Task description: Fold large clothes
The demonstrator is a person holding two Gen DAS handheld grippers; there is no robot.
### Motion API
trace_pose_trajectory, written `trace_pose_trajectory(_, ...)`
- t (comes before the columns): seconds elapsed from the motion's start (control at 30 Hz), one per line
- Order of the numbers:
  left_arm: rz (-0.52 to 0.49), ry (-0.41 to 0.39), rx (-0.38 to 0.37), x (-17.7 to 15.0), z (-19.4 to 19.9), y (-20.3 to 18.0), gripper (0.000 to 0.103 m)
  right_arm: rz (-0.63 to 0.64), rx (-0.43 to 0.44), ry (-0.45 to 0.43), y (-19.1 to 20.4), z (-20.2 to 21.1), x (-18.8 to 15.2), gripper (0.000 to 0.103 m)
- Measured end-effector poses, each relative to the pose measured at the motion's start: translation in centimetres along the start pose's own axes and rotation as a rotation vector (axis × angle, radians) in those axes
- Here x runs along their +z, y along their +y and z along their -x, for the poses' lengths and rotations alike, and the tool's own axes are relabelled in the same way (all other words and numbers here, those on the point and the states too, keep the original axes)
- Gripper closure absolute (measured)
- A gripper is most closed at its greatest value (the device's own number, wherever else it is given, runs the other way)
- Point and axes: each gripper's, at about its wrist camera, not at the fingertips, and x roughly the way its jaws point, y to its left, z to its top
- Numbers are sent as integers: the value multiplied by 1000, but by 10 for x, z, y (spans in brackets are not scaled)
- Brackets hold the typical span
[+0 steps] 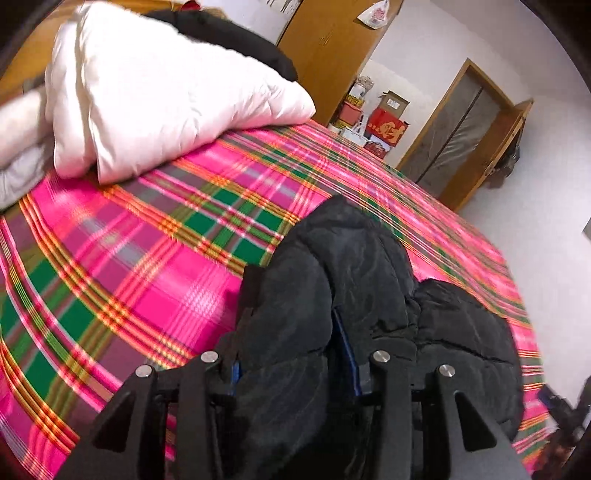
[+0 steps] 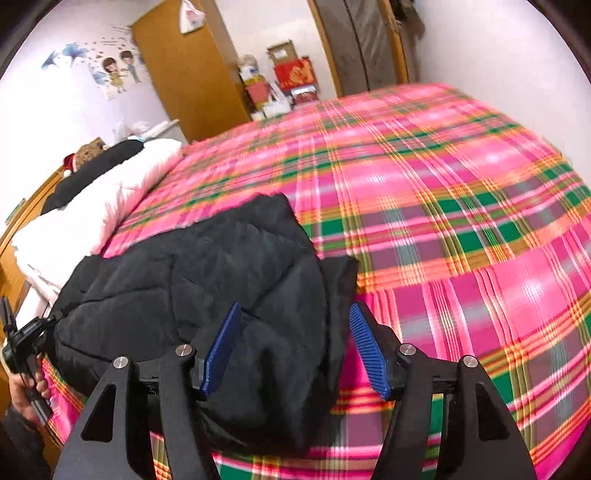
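Observation:
A black padded jacket (image 1: 332, 258) lies bunched on the pink plaid bed sheet (image 1: 147, 258) near the bed's front edge. My left gripper (image 1: 291, 295) straddles one end of it. Its jaws stand apart, and puffy fabric bulges up between the blue pads (image 1: 349, 354) and hides most of them. In the right wrist view the same jacket (image 2: 184, 266) spreads to the left. My right gripper (image 2: 295, 306) is open over the jacket's right end: one pad rests on the fabric and the other is beside its edge, above the sheet (image 2: 443, 221). A hand (image 2: 26, 398) holds the left gripper's handle at the left edge.
A white duvet (image 1: 166, 103) is piled at the head of the bed with a dark garment (image 1: 229, 33) on top. Beyond the far edge stand a wooden wardrobe (image 1: 332, 48), stacked red boxes (image 1: 388, 125) and a door (image 1: 461, 129). Plaid sheet stretches to the right (image 2: 480, 295).

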Motion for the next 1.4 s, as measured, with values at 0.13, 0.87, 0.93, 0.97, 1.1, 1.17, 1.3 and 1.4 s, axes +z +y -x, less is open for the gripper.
trace_pose_trajectory(0.13,-1,53,64,7,-37,-1,54,68,-2,99,18,-43,-2,41)
trace_pose_trajectory(0.87,-93,-22,9,-29,58,-35,47,78,2,131,33,8,-49,41)
trace_pose_trajectory(0.93,-117,81,20,-46,39,-38,47,73,-8,199,31,-5,-62,41)
trace_pose_trajectory(0.97,-107,146,27,-53,26,-37,47,74,-17,224,30,-11,-66,41)
trace_pose_trajectory(1.1,-108,168,67,-60,27,-43,48,78,2,235,30,-1,-67,41)
trace_pose_trajectory(1.17,-116,139,38,-58,44,-55,47,104,15,210,35,14,-65,41)
trace_pose_trajectory(1.3,-187,70,40,-64,88,-85,47,142,36,168,45,51,-67,41)
trace_pose_trajectory(1.4,-213,34,38,-74,125,-106,47,170,44,131,55,80,-74,41)
